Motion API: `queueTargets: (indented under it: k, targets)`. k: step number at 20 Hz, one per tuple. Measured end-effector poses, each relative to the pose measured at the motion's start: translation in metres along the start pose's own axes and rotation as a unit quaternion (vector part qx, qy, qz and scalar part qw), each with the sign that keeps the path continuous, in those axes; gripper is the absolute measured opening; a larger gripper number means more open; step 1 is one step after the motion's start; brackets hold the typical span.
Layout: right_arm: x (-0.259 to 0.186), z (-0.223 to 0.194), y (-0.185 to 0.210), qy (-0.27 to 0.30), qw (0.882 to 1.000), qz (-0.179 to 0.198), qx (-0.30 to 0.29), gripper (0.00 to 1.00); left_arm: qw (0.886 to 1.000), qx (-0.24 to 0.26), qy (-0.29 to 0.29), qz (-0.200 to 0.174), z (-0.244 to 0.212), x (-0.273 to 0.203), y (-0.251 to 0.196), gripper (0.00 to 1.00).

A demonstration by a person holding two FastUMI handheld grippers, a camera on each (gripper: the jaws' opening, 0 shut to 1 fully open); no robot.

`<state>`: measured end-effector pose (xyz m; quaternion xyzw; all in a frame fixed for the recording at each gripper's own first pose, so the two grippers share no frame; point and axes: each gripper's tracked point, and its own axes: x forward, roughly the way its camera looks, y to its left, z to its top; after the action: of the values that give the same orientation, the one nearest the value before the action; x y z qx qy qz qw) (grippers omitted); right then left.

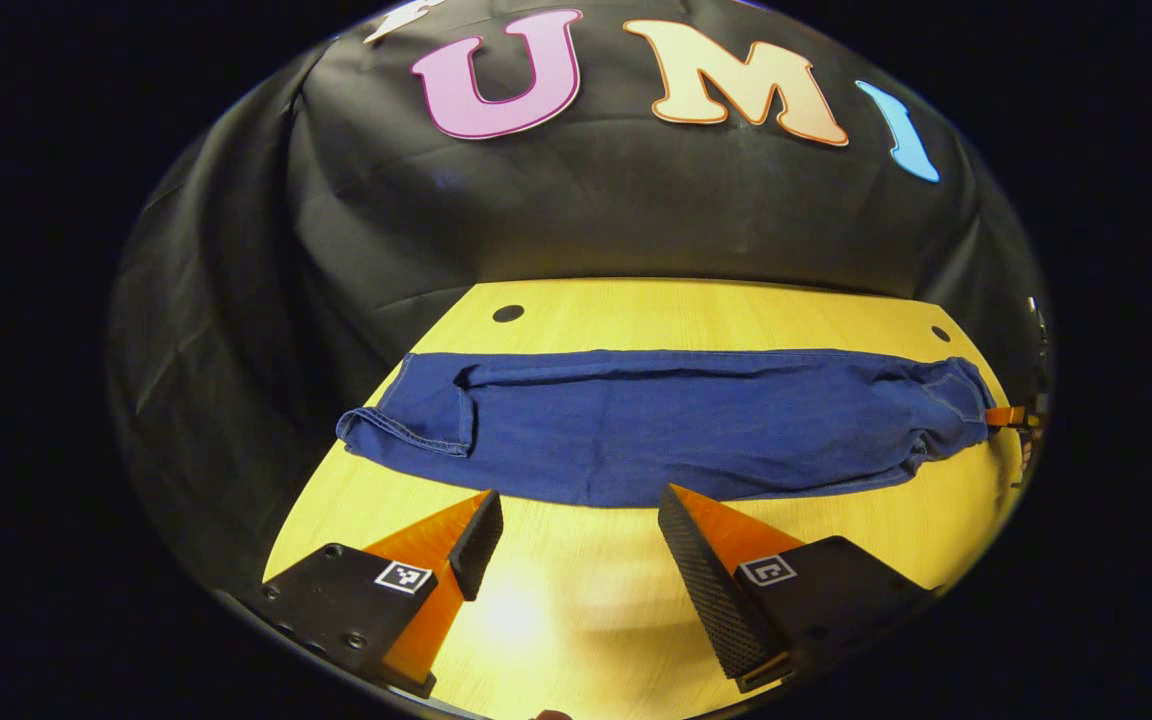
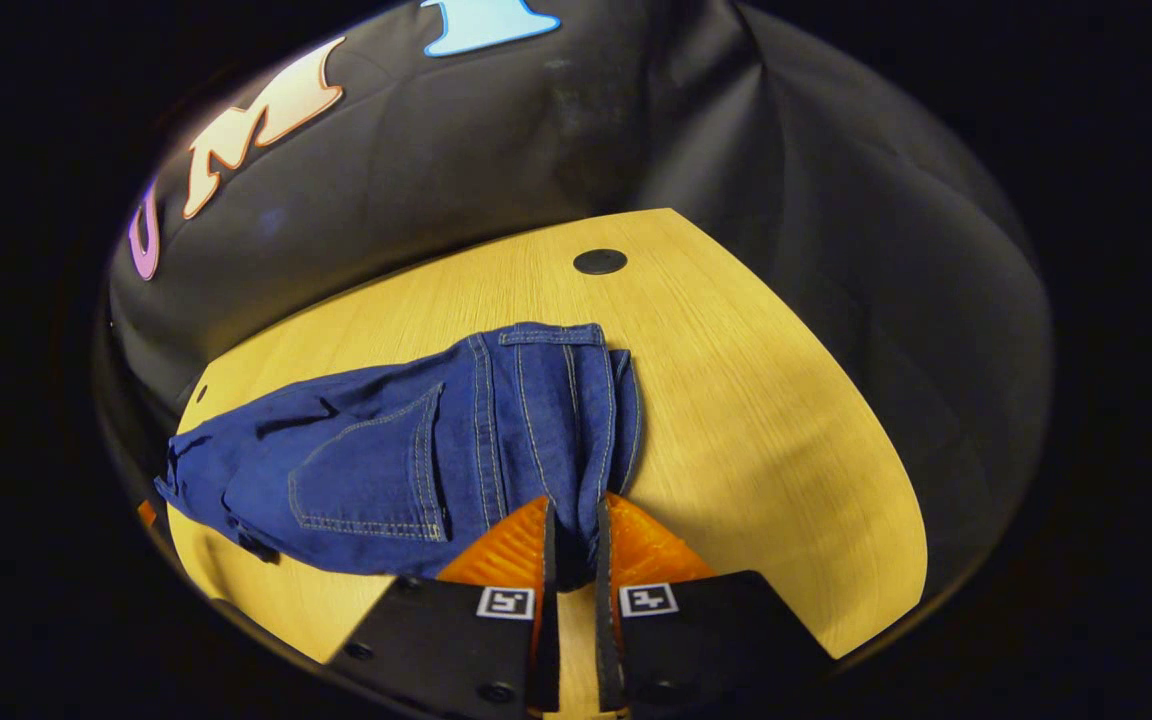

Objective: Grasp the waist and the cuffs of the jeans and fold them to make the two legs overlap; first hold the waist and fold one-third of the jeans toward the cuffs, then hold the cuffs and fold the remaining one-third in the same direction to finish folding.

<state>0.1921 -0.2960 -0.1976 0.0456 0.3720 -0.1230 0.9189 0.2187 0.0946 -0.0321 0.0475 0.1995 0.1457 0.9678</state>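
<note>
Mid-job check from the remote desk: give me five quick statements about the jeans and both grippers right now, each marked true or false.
1. The jeans lie stretched lengthwise across the wooden table. True.
2. The left gripper is clamped on the cuffs. False: its fingers stand open over bare table, short of the denim.
3. The right gripper is closed on the waist end. True.
4. A back pocket shows in the right gripper view. True.
5. The jeans are already folded in thirds. False: they lie at full length.

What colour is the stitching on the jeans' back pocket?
Light, pale thread against the dark blue denim jeans; the back pocket shows best in the right gripper view.
</note>
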Motion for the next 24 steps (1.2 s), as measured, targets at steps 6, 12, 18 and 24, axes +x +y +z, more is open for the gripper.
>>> queueTargets:
  k: [6,12,18,24]
  targets:
    - [-0.015,0.008,0.003,-0.003,0.999,-0.032,-0.001,0.05,1.000,-0.017,0.001,-0.010,-0.003,0.000,0.002,0.96]
    - [-0.061,0.063,0.045,-0.067,0.997,-0.028,0.007,0.02,0.999,-0.015,-0.006,-0.032,-0.003,0.001,0.003,0.95]
    - [-0.121,0.122,0.199,-0.158,0.983,0.094,-0.016,0.02,0.998,-0.038,-0.008,-0.042,-0.004,-0.004,0.006,0.96]
    - [-0.114,0.061,0.372,-0.145,0.961,0.215,-0.101,0.03,0.997,-0.060,-0.008,-0.044,-0.004,0.000,0.010,0.95]
